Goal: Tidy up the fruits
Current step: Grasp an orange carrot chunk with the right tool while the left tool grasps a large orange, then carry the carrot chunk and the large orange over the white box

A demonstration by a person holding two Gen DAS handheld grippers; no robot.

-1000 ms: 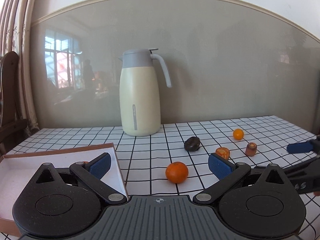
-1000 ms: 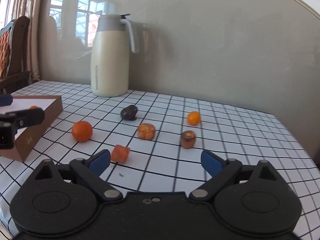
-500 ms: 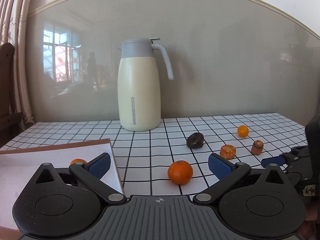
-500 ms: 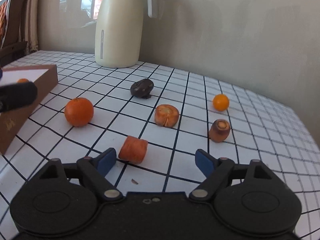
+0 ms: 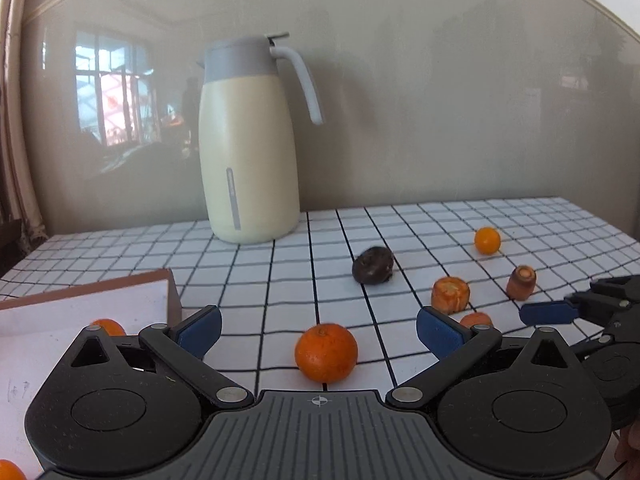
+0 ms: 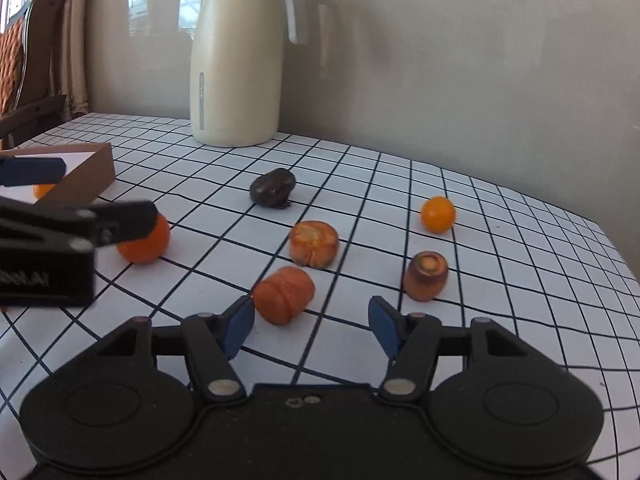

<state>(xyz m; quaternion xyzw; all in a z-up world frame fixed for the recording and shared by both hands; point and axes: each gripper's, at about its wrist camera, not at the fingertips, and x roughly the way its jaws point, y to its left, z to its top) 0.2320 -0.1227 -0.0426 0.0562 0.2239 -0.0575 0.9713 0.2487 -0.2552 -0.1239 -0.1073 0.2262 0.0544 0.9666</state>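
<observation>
Lining up the wide-open, empty left gripper on the orange at lower centre, closing gently around its middle, right gripper hovering open and empty too.

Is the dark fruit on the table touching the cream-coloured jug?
No, the dark fruit lies on the checked tablecloth well clear of the jug, with bare squares between them.
</observation>
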